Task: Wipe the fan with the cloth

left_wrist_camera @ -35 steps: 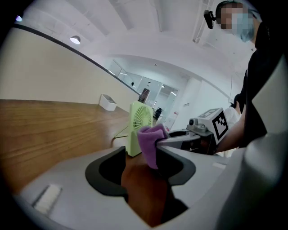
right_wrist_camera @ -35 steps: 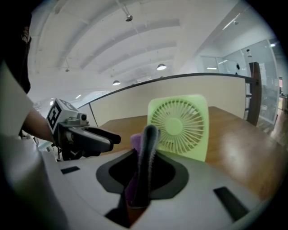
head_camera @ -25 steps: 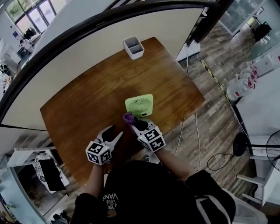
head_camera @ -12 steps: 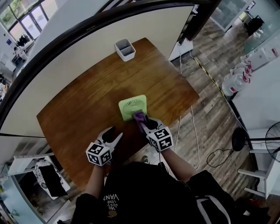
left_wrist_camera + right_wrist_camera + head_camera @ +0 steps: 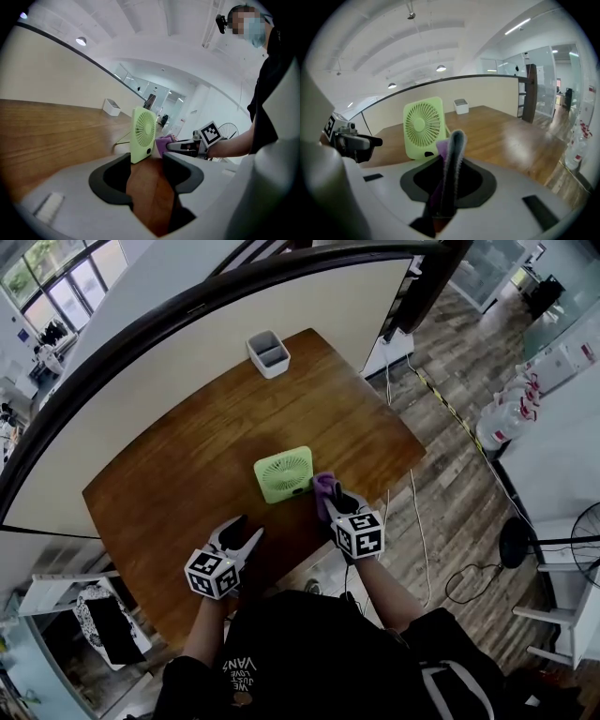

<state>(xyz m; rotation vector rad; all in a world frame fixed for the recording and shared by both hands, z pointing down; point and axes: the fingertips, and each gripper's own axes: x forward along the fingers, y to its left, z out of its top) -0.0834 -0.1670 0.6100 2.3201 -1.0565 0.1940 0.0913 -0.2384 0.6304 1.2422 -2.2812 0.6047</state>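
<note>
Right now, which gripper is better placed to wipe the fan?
Probably the right gripper: its jaws are shut on the purple cloth, right beside the green fan. The left gripper is open, empty and farther away.

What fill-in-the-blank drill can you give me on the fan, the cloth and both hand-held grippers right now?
The right hand-held gripper is shut on the ____ cloth.
The left hand-held gripper is ____, with only bare table between its jaws.
The fan stands upright and is ____ in colour.
Missing words: purple; open; green.
</note>
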